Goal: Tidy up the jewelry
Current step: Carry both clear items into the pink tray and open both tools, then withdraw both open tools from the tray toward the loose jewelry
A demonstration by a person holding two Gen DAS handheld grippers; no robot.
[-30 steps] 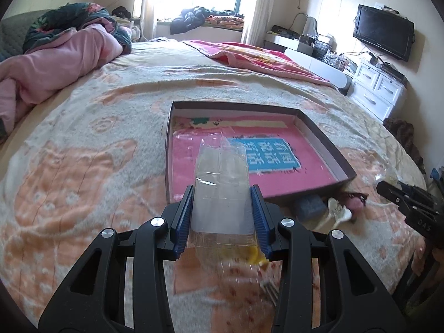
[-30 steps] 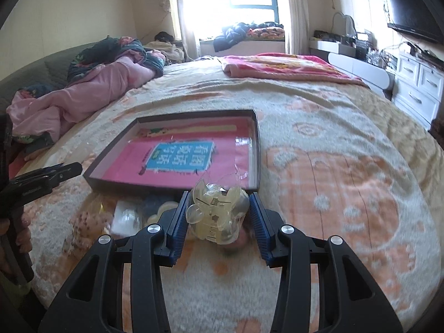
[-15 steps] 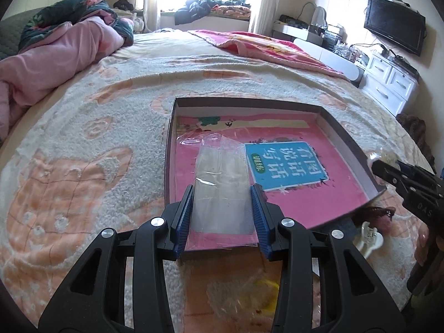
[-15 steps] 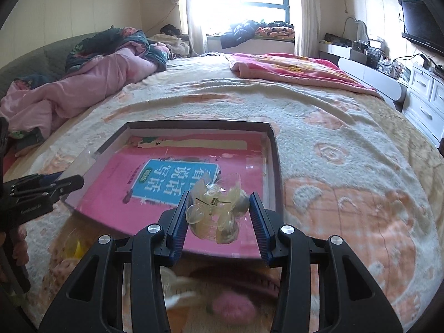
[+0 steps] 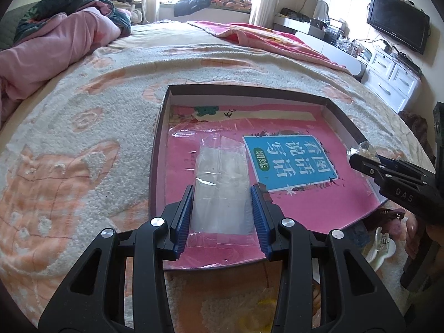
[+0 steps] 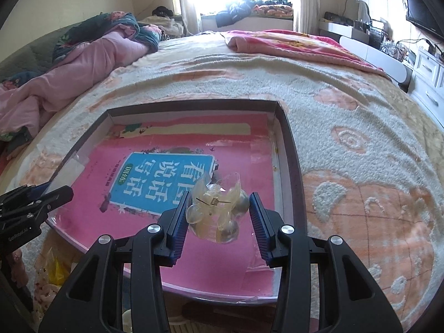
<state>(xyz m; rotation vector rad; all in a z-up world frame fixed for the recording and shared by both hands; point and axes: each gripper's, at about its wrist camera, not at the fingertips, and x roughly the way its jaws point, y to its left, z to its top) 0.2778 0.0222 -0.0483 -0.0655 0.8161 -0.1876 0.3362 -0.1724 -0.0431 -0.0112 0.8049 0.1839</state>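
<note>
Left tongs (image 5: 221,216) pinch a clear plastic sleeve (image 5: 222,186) flat over the box lid (image 6: 288,149); right tongs (image 6: 216,219) grip a translucent hair claw (image 6: 215,208), poised above to drop in.

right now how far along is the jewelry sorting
Early, by the look of it. Nothing sits bagged in the tray yet. In hand: the left gripper holds an empty clear bag; the right gripper holds a translucent hair clip. Left: a white clip lies beside the tray.

Home bedroom, wide bed (image 6: 333,105), rumpled pink quilt (image 5: 55,44), wall television (image 5: 398,22), white drawers (image 5: 394,80)
</note>
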